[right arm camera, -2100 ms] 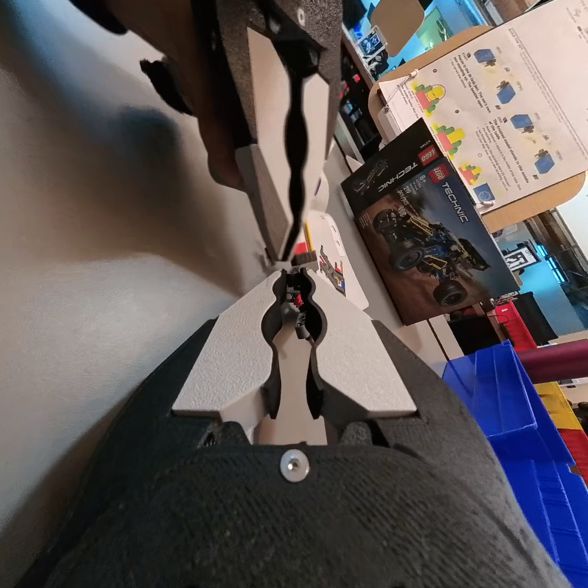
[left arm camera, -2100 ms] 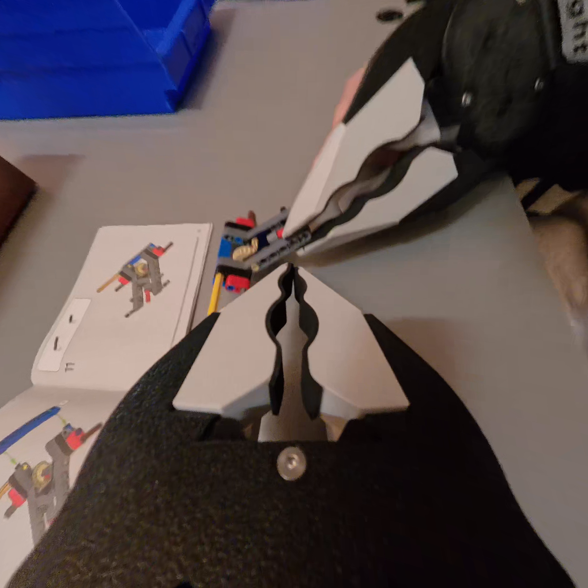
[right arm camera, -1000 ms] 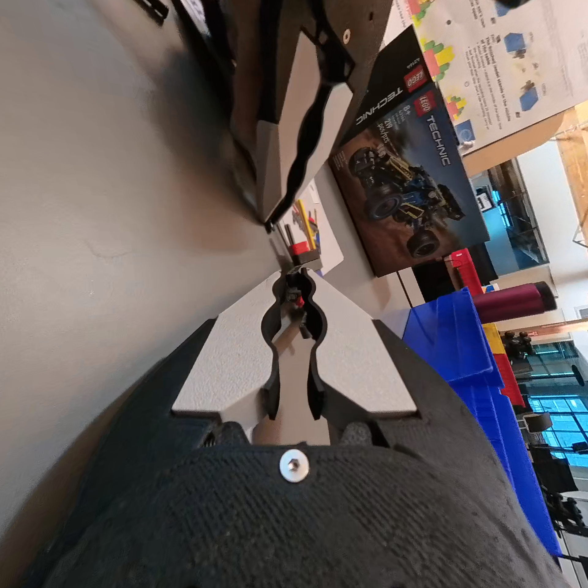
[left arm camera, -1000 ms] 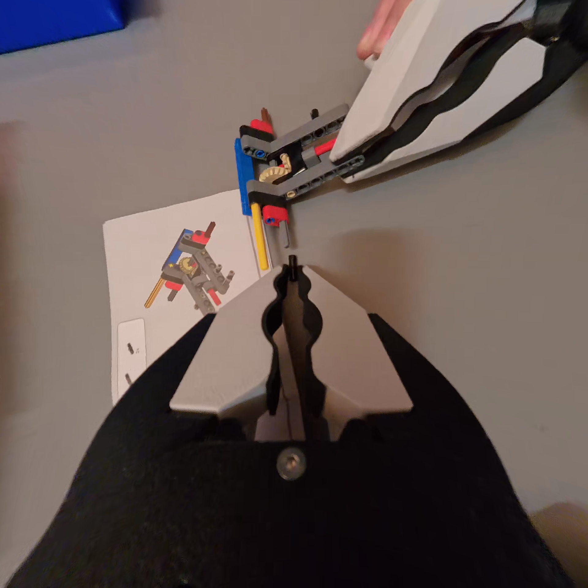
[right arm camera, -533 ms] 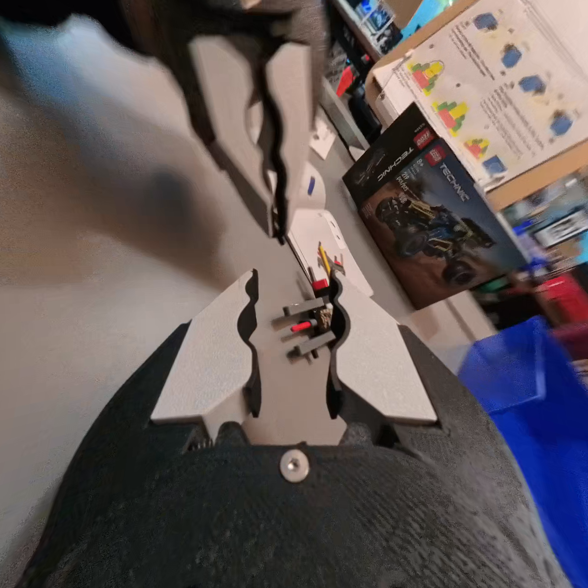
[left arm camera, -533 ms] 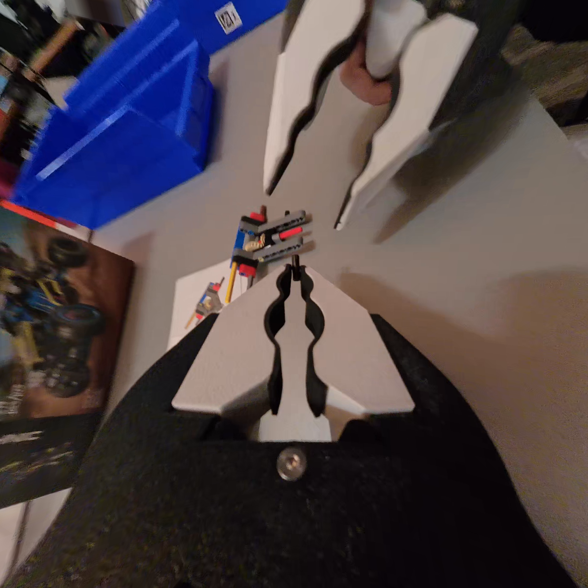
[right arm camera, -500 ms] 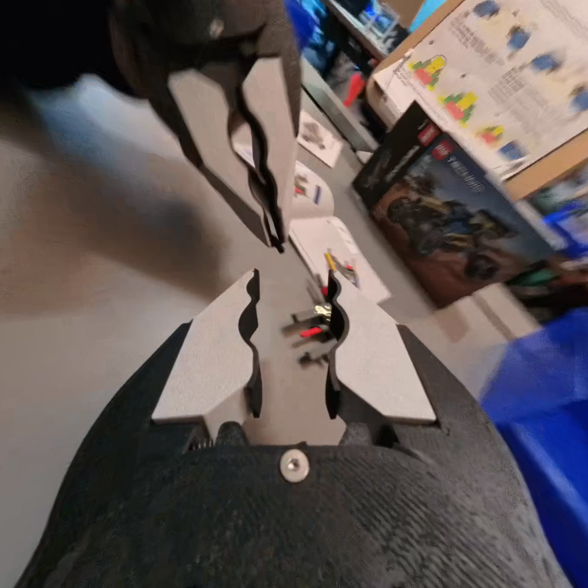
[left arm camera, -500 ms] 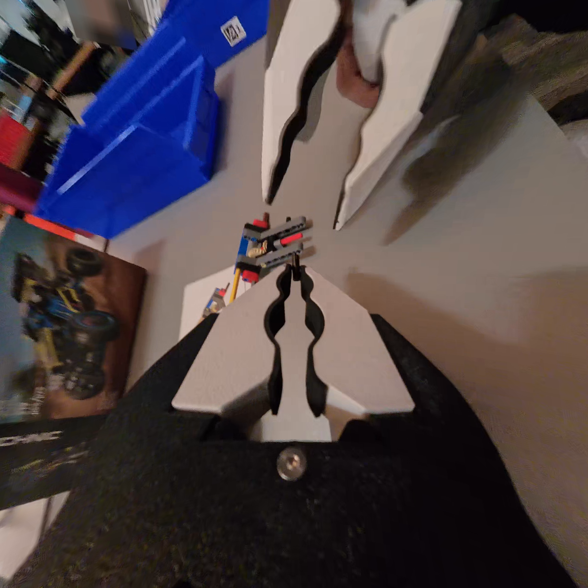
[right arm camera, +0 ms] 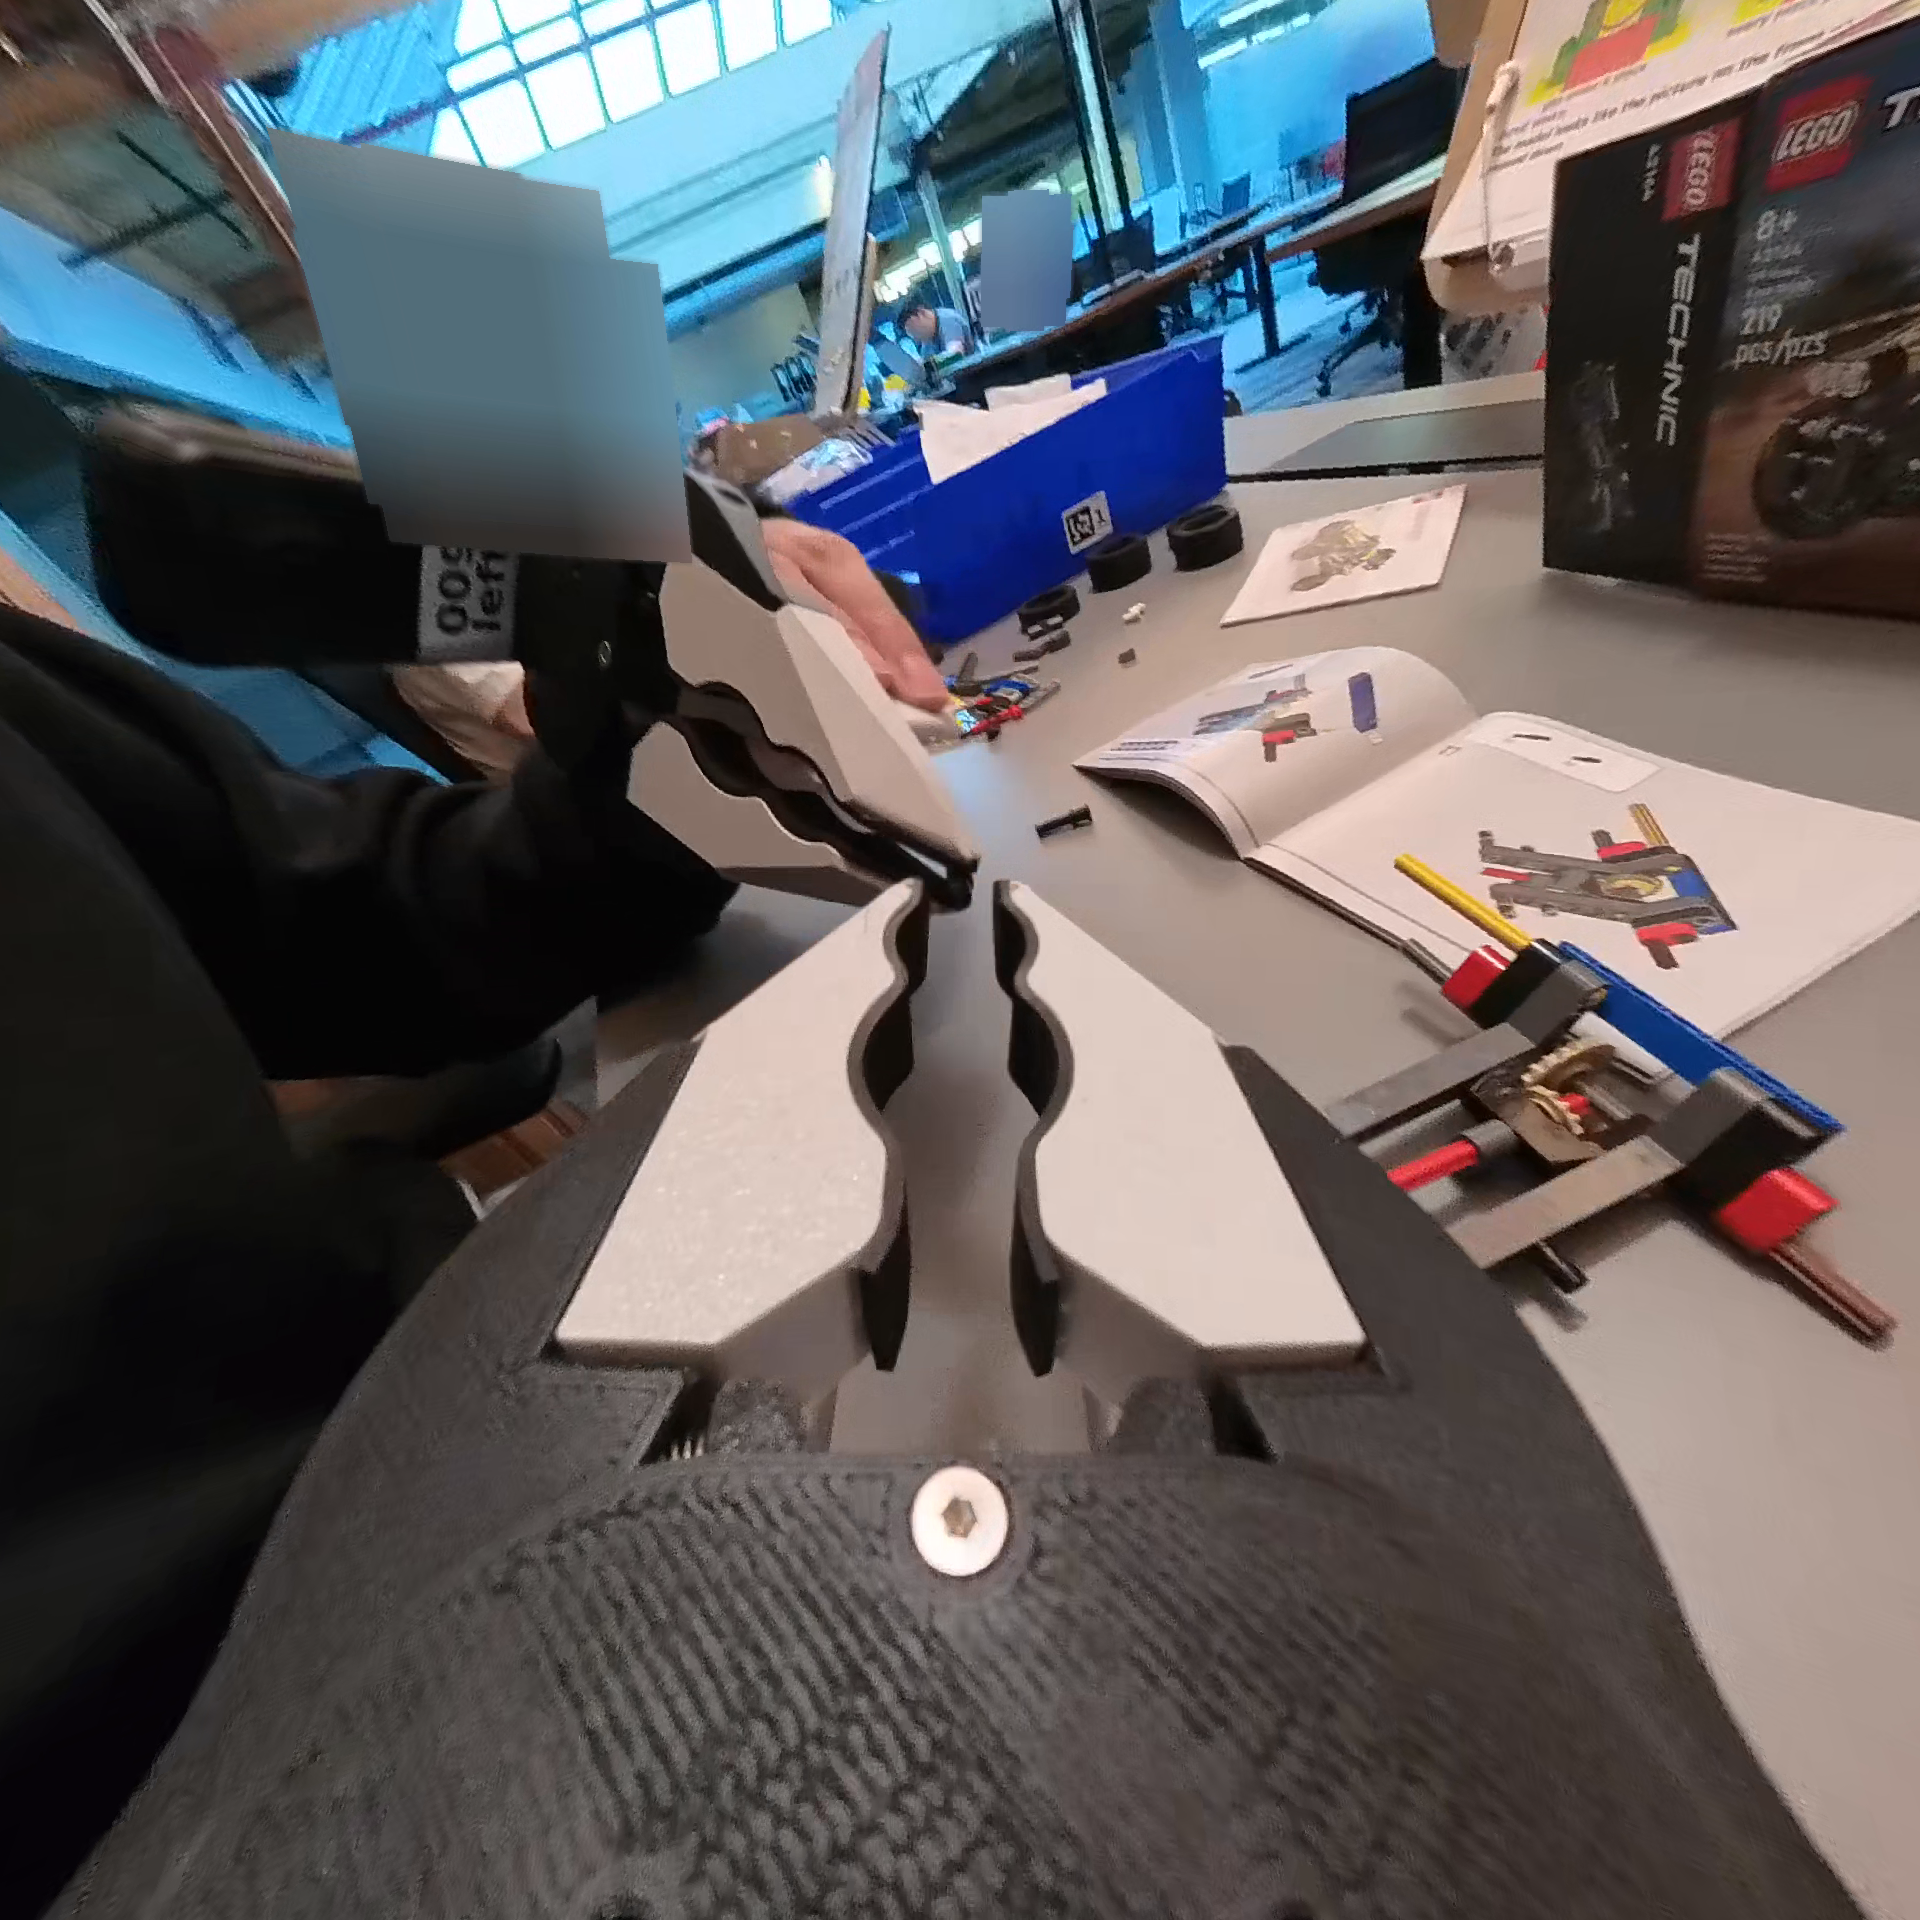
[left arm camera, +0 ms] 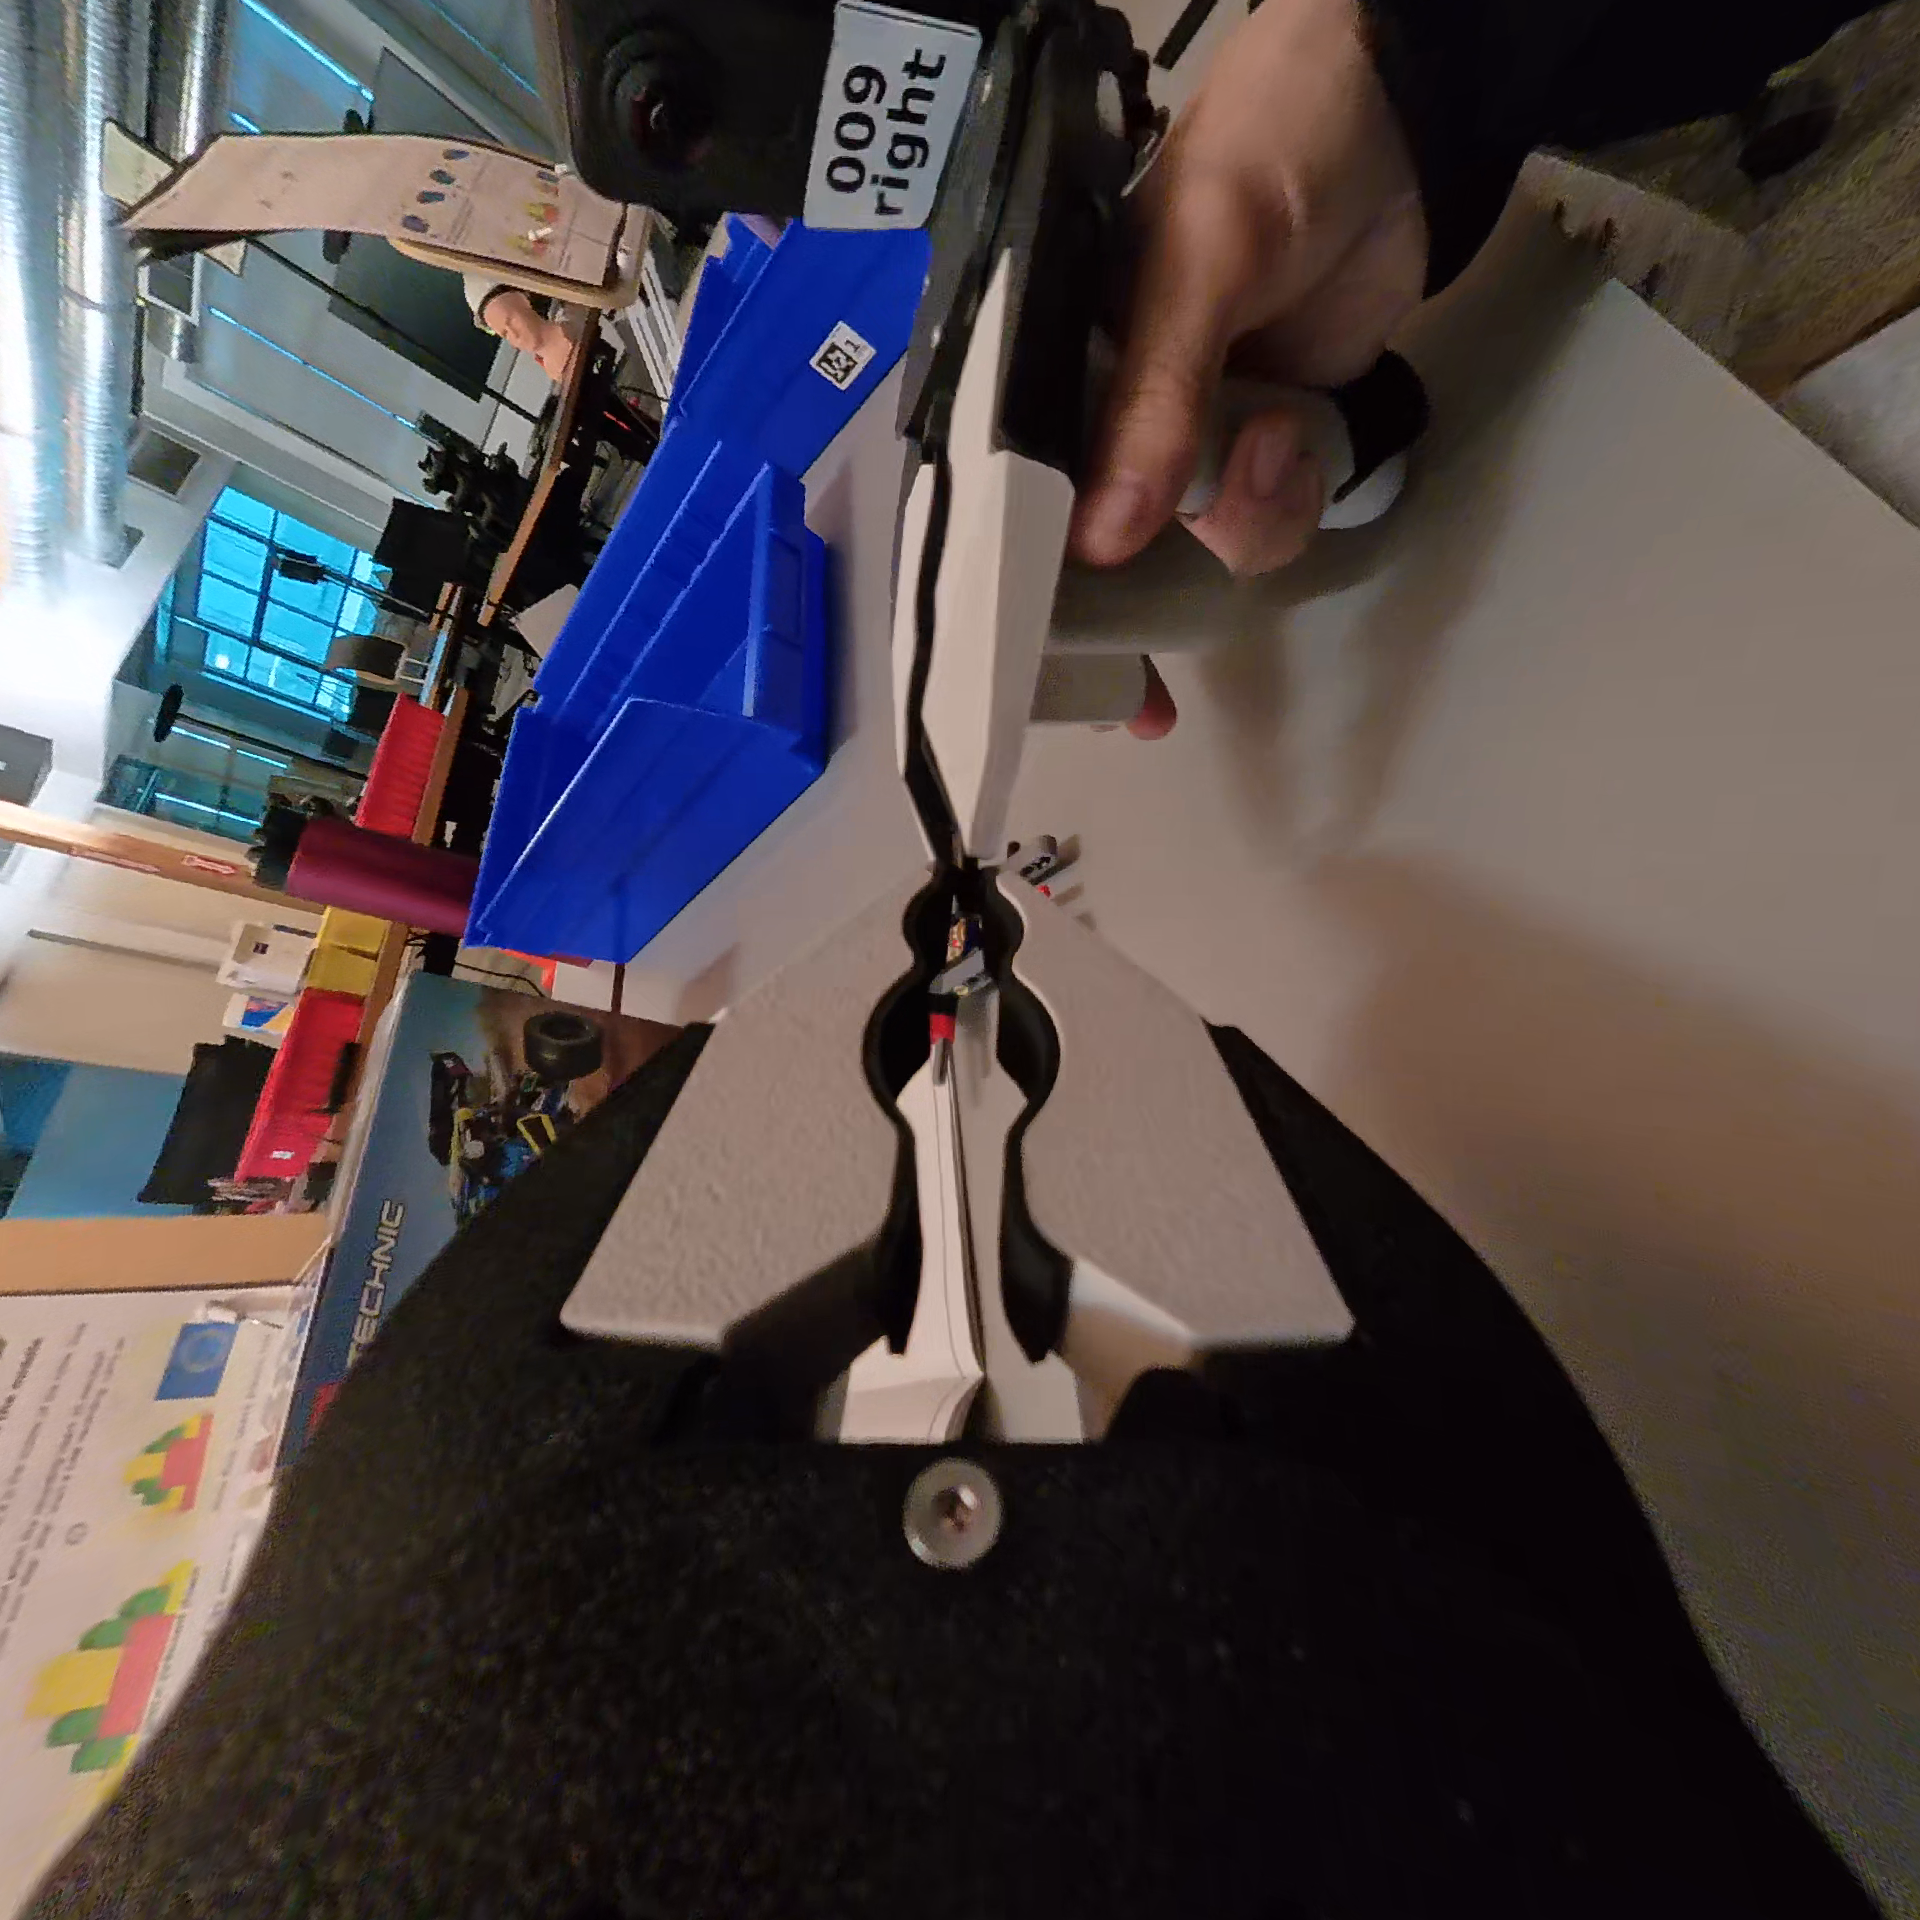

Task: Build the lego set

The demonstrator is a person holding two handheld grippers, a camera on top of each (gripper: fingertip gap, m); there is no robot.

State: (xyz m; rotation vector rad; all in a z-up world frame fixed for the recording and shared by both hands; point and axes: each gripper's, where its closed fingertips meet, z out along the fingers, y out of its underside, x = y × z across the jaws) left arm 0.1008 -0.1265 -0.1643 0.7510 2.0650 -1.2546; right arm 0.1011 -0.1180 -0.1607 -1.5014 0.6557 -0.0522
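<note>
The grey, red and blue lego assembly (right arm camera: 1590,1122) lies on the grey table (right arm camera: 1195,904), just right of my right gripper; in the left wrist view only slivers of it (left arm camera: 961,961) show through my finger gap. My left gripper (left arm camera: 961,883) is shut on a small black pin at its tips. In the right wrist view the left gripper (right arm camera: 951,873) comes in from the left, and its tip sits at the mouth of my right gripper (right arm camera: 958,896). The right gripper is narrowly open and empty. In the left wrist view the right gripper (left arm camera: 951,857) points down, tip to tip with mine.
An open instruction booklet (right arm camera: 1558,810) lies behind the assembly, with a loose black pin (right arm camera: 1063,823) left of it. Further back are a leaflet (right arm camera: 1351,556), black tyres (right arm camera: 1205,535), small loose parts (right arm camera: 987,707), a blue bin (right arm camera: 1039,488) and the set's box (right arm camera: 1745,343).
The right gripper let go of the assembly, which now lies on the table. It opened wide, then narrowed. Both grippers swung round so that their tips meet; the left still holds the pin.
</note>
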